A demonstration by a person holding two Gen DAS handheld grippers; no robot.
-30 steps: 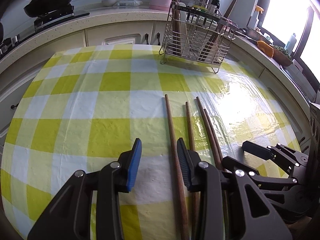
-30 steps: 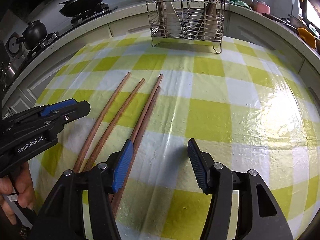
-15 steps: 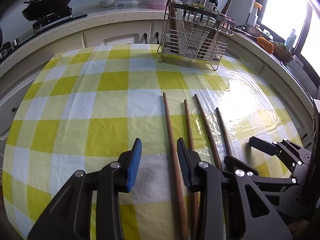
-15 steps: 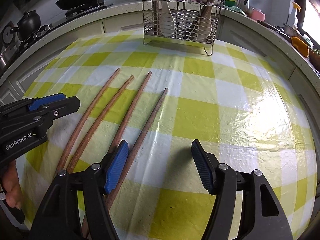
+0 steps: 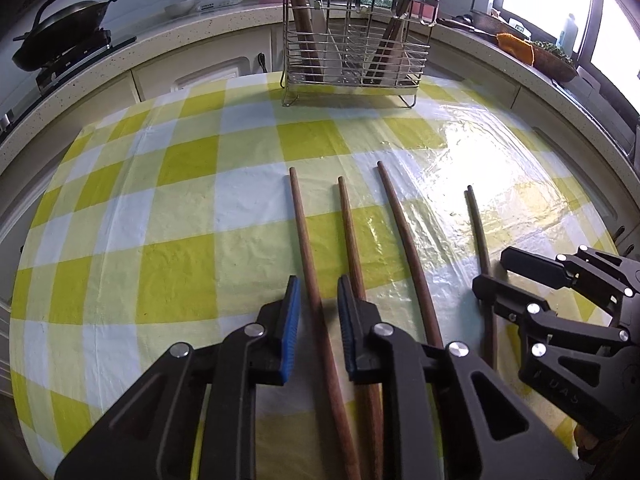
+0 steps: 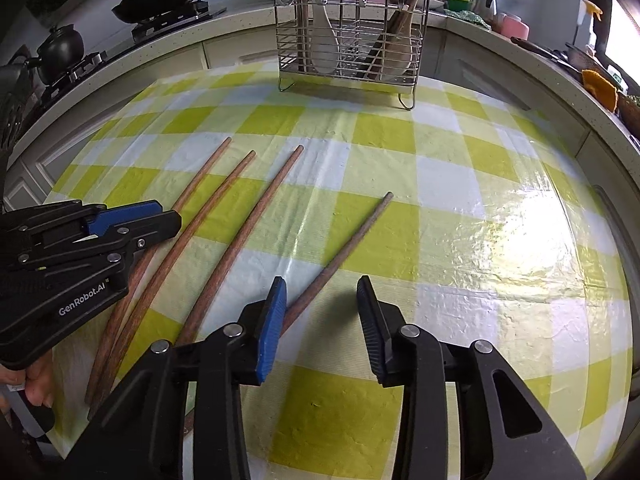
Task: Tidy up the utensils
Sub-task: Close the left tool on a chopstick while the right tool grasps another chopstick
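Note:
Several long wooden chopsticks lie side by side on the yellow-checked tablecloth [image 5: 180,268]. My left gripper [image 5: 319,296] straddles the leftmost chopstick [image 5: 304,232]. Its jaws are closing, with a small gap left on each side of the stick. A second chopstick [image 5: 348,224] passes under its right finger. My right gripper [image 6: 321,300] is closing too, and the rightmost chopstick [image 6: 352,244] runs between its jaws close to the left pad [image 6: 274,312]. The pads do not press on it. The wire utensil rack [image 6: 348,40] stands at the table's far edge, holding wooden utensils and a white spoon.
A frying pan [image 5: 60,28] sits on the stove at the back left, with a black pot [image 6: 60,50] beside it. The counter [image 5: 500,64] curves round the table with bottles and a basket by the window. A hand [image 6: 36,380] holds the left gripper's handle.
The left gripper shifted right over the leftmost chopstick and its jaws narrowed. The right gripper's jaws narrowed. The rightmost chopstick slid away from the third one, to the right.

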